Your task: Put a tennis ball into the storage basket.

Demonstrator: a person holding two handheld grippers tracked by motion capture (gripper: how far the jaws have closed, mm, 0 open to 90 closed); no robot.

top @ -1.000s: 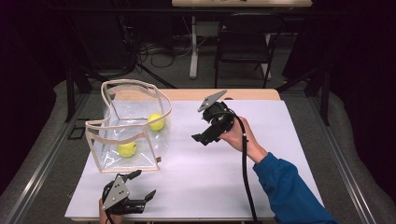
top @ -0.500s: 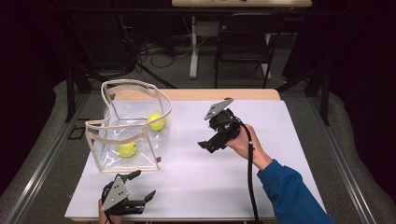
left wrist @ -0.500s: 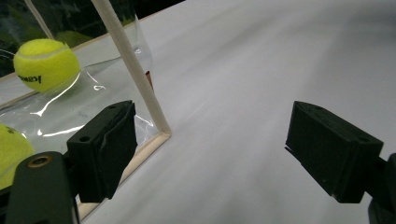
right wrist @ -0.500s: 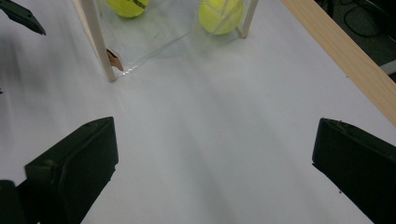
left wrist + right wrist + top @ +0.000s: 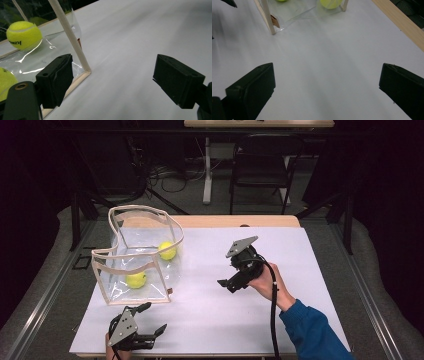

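Clear bag, two balls, both tools empty

High view: clear bag (image 5: 135, 255) with cream trim stands on white surface (image 5: 210, 305), left side, two yellow tennis balls (image 5: 136, 279) inside. Left tool (image 5: 150, 320) near edge, jaws apart. Right tool (image 5: 227, 283) held mid-surface.
Left gripper view: bag corner beside left jaw.
Right gripper view: jaws wide apart, empty.

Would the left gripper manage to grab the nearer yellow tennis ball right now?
Probably not straight on. The left gripper is open, but the clear plastic bag walls off the nearer yellow tennis ball; it would likely have to go in through the bag's open top.
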